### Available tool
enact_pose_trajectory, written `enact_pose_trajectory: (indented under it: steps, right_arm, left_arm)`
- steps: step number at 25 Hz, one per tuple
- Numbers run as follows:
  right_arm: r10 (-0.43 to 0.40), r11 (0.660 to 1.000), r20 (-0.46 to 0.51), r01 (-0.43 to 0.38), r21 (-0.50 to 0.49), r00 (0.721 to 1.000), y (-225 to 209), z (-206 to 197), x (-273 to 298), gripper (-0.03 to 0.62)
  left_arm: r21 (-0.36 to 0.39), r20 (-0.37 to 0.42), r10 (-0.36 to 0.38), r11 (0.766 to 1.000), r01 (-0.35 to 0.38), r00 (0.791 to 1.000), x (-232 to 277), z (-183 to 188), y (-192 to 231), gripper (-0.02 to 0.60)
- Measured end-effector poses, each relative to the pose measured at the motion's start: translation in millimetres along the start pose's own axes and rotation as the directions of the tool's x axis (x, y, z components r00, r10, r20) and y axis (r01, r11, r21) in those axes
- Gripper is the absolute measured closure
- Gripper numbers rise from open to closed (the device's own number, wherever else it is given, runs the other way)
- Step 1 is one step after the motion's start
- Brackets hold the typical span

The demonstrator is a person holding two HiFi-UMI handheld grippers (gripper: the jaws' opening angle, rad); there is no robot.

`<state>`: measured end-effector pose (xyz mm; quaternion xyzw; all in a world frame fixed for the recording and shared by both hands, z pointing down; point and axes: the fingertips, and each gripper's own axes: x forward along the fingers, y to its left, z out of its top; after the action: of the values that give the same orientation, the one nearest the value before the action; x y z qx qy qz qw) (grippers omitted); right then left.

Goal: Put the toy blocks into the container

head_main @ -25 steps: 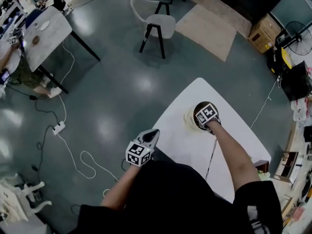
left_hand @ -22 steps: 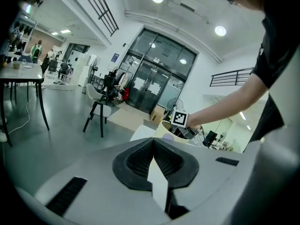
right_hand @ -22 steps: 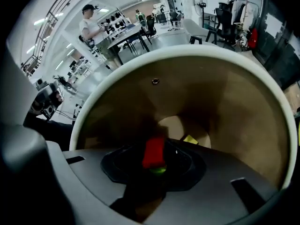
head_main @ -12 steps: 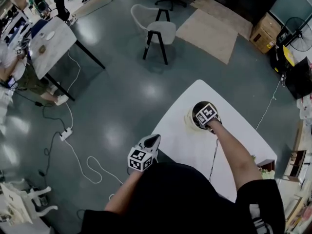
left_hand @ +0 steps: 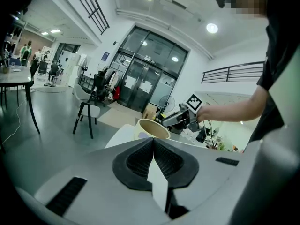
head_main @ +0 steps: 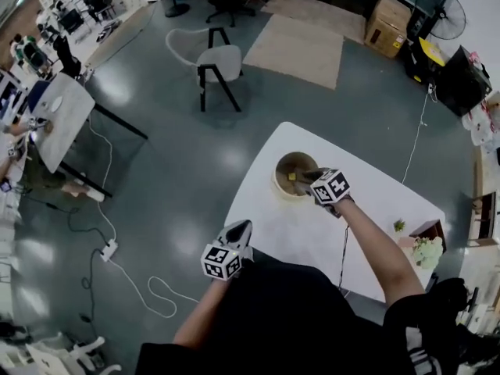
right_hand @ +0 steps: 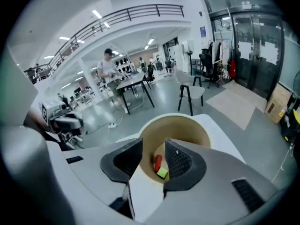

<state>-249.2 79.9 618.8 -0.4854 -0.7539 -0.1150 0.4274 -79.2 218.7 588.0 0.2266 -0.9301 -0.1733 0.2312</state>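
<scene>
Container [head_main: 283, 186] mouth open under right tool [head_main: 309, 181], bare white table [head_main: 266, 205] round it, plants [head_main: 426, 250] at right edge

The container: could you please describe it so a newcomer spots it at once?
Find the white table on the grey floor. The container stands near its far corner: the only round, open tub there, with a red block and a green block inside.

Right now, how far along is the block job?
Done: a red block and a green block lie inside the container. In hand: nothing. The right claw hangs over it, jaws just opened and empty, and the left claw is shut on nothing. Left: no loose block shows on the table, though a small green thing near its edge is unclear.
</scene>
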Motion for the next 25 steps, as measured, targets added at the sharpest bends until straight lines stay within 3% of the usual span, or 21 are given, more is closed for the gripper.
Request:
enact_pose_trajectory:
  steps: [4, 9, 12, 16, 20, 22, 25]
  right_arm:
    - [-0.008, 0.999, 0.178, -0.001, 0.053, 0.984, 17.1, -7.3, -55.3, 0.468]
    - [-0.126, 0.974, 0.381, 0.041, 0.225, 0.916, 24.3, -41.0, -136.2, 0.507]
    - [-0.2, 0.947, 0.435, 0.06, 0.314, 0.878, 22.9, -73.1, -183.3, 0.552]
    - [-0.299, 0.927, 0.458, 0.141, 0.347, 0.837, 26.9, -115.8, -238.4, 0.58]
    - [-0.46, 0.871, 0.489, 0.269, 0.412, 0.741, 12.2, -147.2, -290.1, 0.588]
    - [-0.517, 0.841, 0.509, 0.296, 0.453, 0.688, 5.4, -161.9, -312.9, 0.588]
    - [-0.569, 0.812, 0.525, 0.332, 0.48, 0.633, -1.8, -184.4, -344.2, 0.588]
  left_arm:
    - [0.037, 0.012, -0.046, 0.998, 0.045, 0.999, 23.9, 19.1, -19.2, 0.577]
    - [0.095, 0.045, -0.111, 0.99, 0.107, 0.993, 60.0, 45.3, -57.4, 0.577]
    - [0.125, 0.049, -0.177, 0.977, 0.17, 0.983, 84.3, 56.2, -99.0, 0.577]
    - [0.168, 0.042, -0.255, 0.955, 0.245, 0.966, 107.8, 61.4, -160.5, 0.577]
    - [0.214, 0.028, -0.303, 0.933, 0.29, 0.953, 132.3, 62.0, -215.3, 0.577]
    - [0.242, 0.024, -0.322, 0.921, 0.307, 0.947, 143.6, 62.4, -241.2, 0.577]
    - [0.269, 0.019, -0.343, 0.907, 0.325, 0.939, 158.6, 61.4, -276.9, 0.577]
